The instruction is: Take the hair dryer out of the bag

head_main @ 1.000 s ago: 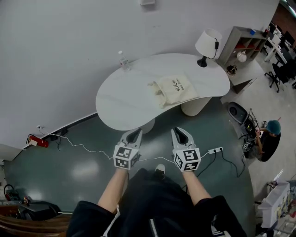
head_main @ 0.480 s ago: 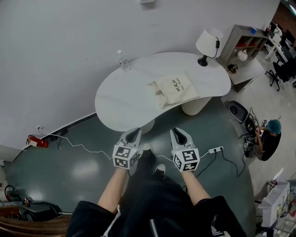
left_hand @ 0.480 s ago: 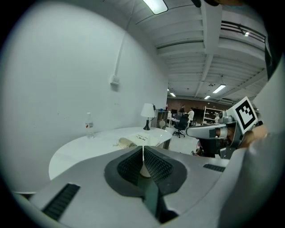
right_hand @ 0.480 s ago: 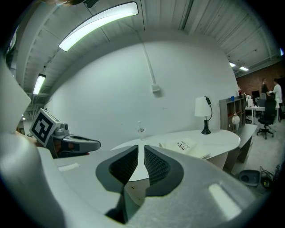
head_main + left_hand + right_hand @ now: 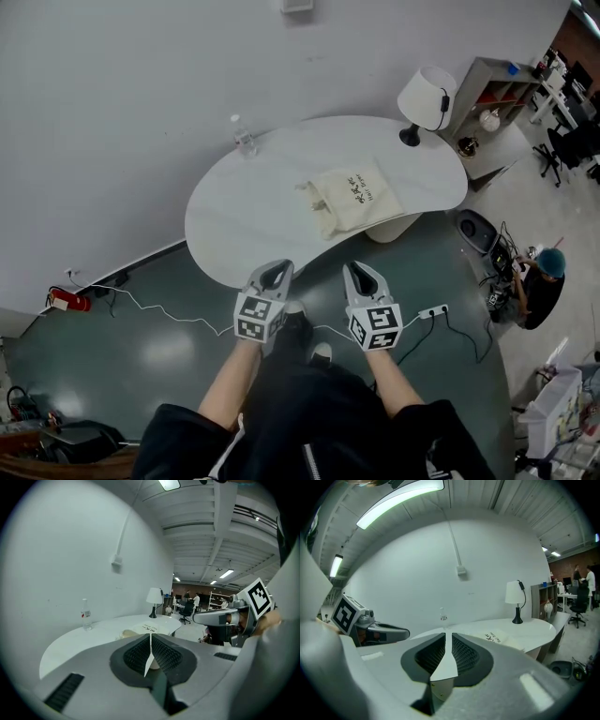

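Observation:
A cream cloth tote bag (image 5: 352, 197) with dark print lies flat on the white kidney-shaped table (image 5: 244, 206), toward its right half. No hair dryer shows; the bag hides whatever is inside. My left gripper (image 5: 275, 272) and right gripper (image 5: 361, 272) are side by side over the floor, just short of the table's near edge, both pointing at it. In the left gripper view the jaws (image 5: 151, 634) are pressed together and empty, with the bag (image 5: 147, 629) just beyond them. In the right gripper view the jaws (image 5: 444, 633) are together but for a thin slit and empty, with the bag (image 5: 497, 637) ahead to the right.
A clear water bottle (image 5: 244, 137) stands at the table's far left edge, a white-shaded lamp (image 5: 427, 98) at its far right. A power strip (image 5: 433, 309) and cables lie on the floor. A shelf unit (image 5: 497, 84) and a seated person (image 5: 542, 286) are off to the right.
The person has stepped toward the table, so both grippers are closer to its near edge. The jaws of both look unchanged and the bag has not moved.

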